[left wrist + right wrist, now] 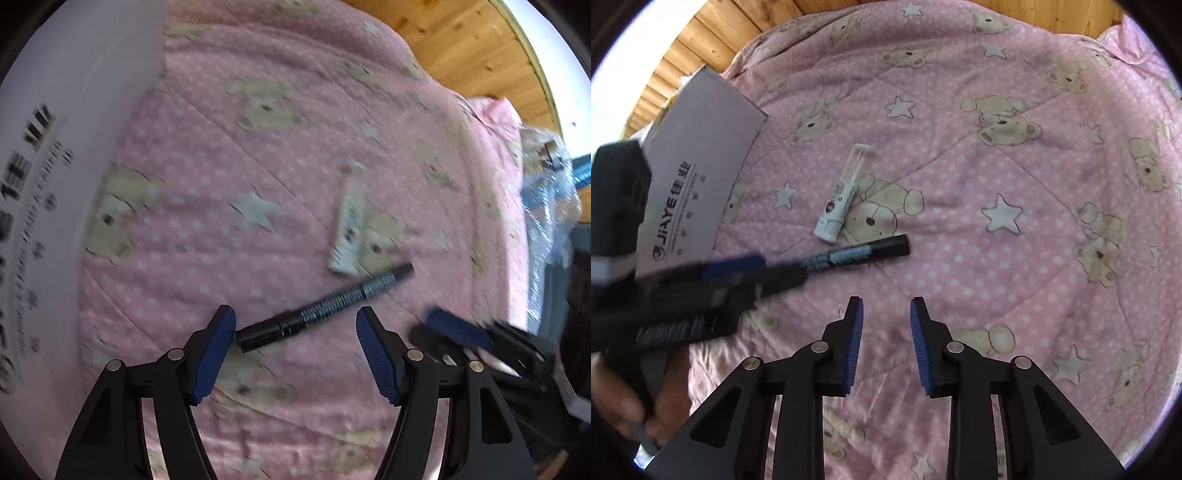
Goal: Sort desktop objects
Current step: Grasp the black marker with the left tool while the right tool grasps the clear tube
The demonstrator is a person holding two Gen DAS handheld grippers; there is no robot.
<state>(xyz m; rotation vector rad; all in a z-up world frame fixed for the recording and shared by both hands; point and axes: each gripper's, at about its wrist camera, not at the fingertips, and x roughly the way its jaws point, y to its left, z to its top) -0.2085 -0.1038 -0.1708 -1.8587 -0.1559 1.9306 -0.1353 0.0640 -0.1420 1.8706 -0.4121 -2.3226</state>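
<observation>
A pink quilt w/ bear and star print is spread over the whole work area; wooden paneling is seen past its far-left corner. A large grey-lilac cardboard box, printed "JiAYE", is set at the quilt's left edge, filling the left side of the left wrist view. Crinkled clear plastic is seen at the quilt's right edge in the left wrist view.

The left gripper is held low over the quilt, jaws spread wide, nothing between them; the capped end of a black marker lies just ahead of the gap, near the left pad. In the right wrist view that gripper is blurred and overlaps the marker's near end; contact can't be told. A hand is seen on its handle.

The right gripper hovers over the quilt's near-middle, jaws at a narrower gap, empty.

The marker lies approx. mid-quilt, angled. A small white tube-like item w/ a clear end lies just beside the marker's far end, on a bear print; seen also in the left wrist view.
</observation>
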